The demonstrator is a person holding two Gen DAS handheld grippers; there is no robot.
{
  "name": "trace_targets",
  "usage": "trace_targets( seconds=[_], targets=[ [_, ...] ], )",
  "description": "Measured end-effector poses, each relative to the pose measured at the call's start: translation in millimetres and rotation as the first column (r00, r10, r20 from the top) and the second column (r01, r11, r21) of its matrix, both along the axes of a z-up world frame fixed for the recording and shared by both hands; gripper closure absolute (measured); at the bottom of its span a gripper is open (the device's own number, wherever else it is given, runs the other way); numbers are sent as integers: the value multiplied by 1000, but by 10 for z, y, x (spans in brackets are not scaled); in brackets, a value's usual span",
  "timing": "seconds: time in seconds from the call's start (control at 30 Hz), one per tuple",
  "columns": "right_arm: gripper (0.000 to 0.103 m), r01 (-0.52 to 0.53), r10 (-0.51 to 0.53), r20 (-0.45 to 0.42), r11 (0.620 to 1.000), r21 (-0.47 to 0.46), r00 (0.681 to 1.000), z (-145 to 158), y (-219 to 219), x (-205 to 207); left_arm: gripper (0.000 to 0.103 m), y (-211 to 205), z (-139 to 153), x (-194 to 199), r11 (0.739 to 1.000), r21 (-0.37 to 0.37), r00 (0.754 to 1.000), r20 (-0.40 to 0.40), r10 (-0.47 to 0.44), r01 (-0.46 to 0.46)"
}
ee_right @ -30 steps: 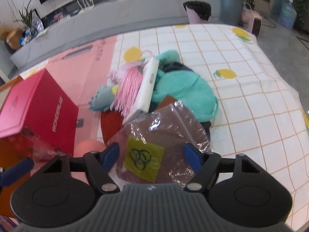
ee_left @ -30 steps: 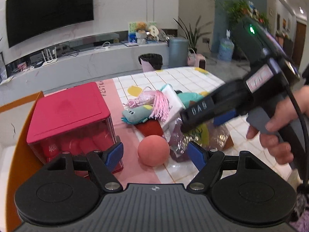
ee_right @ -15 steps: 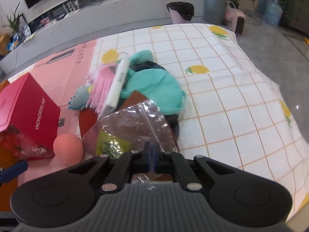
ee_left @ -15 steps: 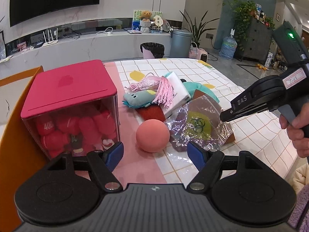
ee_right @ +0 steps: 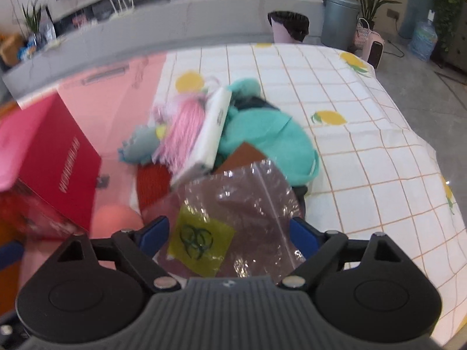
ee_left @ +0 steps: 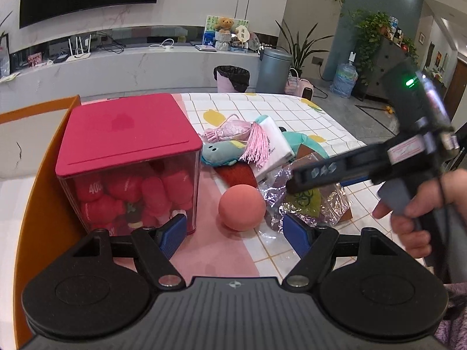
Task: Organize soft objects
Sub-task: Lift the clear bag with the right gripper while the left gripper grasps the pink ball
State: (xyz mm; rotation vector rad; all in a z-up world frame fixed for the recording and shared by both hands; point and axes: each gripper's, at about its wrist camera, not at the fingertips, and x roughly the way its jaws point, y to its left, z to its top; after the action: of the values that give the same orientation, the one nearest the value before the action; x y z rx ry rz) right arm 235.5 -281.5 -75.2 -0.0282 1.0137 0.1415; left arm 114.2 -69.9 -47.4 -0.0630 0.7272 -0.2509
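My left gripper (ee_left: 233,233) is open, low over the pink mat, with a salmon ball (ee_left: 241,207) just beyond its fingertips. To its left stands a clear box with a red lid (ee_left: 128,134), full of red plush. My right gripper (ee_right: 229,234) hovers over a clear plastic bag with a yellow biohazard label (ee_right: 233,213). Its jaws are opening, and the bag lies below them, unpinched. Behind the bag is a pile: a grey-blue plush fish (ee_left: 219,151), a pink tassel (ee_left: 256,143), a white packet (ee_right: 214,134) and a teal plush (ee_right: 262,134).
An orange board (ee_left: 43,204) borders the table on the left. The lemon-print tablecloth (ee_right: 364,145) drops off at the right and far edges. A red knitted piece (ee_left: 238,173) lies under the pile. A hand (ee_left: 414,213) holds the right gripper at the right.
The right gripper's jaws were apart a second ago, shut half a second ago and are wide again now over the bag. The right gripper has come back in over the bag.
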Motion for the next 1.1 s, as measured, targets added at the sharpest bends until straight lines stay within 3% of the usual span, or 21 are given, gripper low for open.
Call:
trace_targets(
  seconds=[0.1, 0.17, 0.27, 0.57, 0.63, 0.67, 0.7, 0.73, 0.87, 1.0, 1.1],
  targets=[
    [36, 33, -33, -21, 999, -3, 999, -73, -45, 14, 15, 7, 4, -8, 1000, -1, 1000, -1, -7, 7],
    [59, 48, -47, -31, 998, 34, 998, -72, -118, -6, 15, -11, 1, 2, 1000, -8, 1000, -12, -16, 16],
    [73, 73, -71, -38, 995, 61, 997, -9, -224, -42, 15, 4, -25, 6, 999, -32, 999, -29, -25, 24],
    [71, 119, -106, -94, 983, 137, 990, 67, -534, -169, 15, -25, -47, -2, 999, -27, 999, -33, -32, 31],
    [78, 102, -87, -100, 982, 161, 991, 83, -547, -176, 15, -29, -55, -10, 999, -22, 999, -37, -36, 35],
    [92, 91, -74, -105, 981, 172, 992, 87, -544, -181, 15, -41, -61, -12, 999, -18, 999, -38, -39, 38],
    [97, 77, -58, -110, 981, 177, 992, 95, -532, -191, 15, -56, -69, -16, 999, -14, 998, -37, -41, 40],
    [97, 62, -43, -106, 982, 176, 993, 112, -522, -219, 15, -69, -81, -23, 999, -10, 998, -37, -44, 44],
    [103, 26, -19, -56, 990, 139, 998, 198, -496, -323, 15, -165, -131, -47, 998, 8, 997, -30, -66, 66],
    [103, 112, -118, 24, 976, 186, 993, 360, -677, -396, 15, -315, -172, -146, 988, 57, 989, 29, -144, 142],
    [103, 173, -197, 95, 961, 213, 976, 499, -802, -485, 15, -412, -210, -170, 982, 52, 981, 58, -186, 183]
  ],
)
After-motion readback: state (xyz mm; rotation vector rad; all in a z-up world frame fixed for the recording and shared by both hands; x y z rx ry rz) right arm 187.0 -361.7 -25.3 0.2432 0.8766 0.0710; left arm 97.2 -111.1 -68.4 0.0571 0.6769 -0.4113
